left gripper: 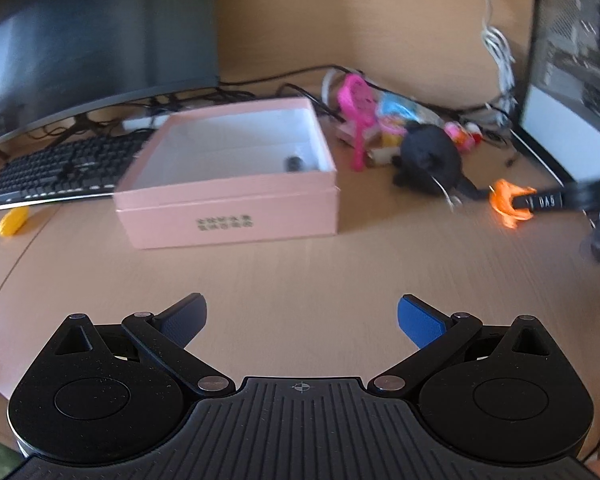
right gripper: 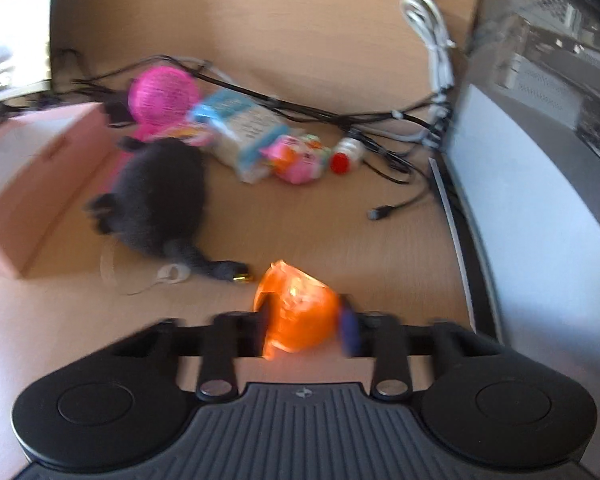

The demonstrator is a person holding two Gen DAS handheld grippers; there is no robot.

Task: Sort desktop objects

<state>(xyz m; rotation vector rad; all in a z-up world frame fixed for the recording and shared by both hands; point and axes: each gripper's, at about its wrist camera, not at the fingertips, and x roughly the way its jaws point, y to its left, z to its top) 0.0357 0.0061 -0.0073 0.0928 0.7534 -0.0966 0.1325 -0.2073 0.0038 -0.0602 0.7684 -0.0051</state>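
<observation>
An open pink box [left gripper: 228, 220] stands on the wooden desk ahead of my left gripper [left gripper: 302, 320], with a small dark thing [left gripper: 296, 163] in its far right corner. The left gripper is open with nothing between its blue pads, a little above the desk. My right gripper [right gripper: 304, 328] is shut on a translucent orange plastic object [right gripper: 300, 312], just above the desk; in the left wrist view that orange object [left gripper: 504, 194] shows to the right of the box. A black plush toy [right gripper: 160, 196] lies between the pink box [right gripper: 40, 176] and the orange object.
Behind the plush lie a pink round toy [right gripper: 164, 92], a snack packet [right gripper: 244, 132], a small pink-orange toy [right gripper: 300, 160] and a red-capped bottle [right gripper: 346, 158] among cables. A keyboard [left gripper: 60, 168], a monitor [left gripper: 80, 40] and a yellow item [left gripper: 14, 222] are left; a computer case [right gripper: 540, 160] stands right.
</observation>
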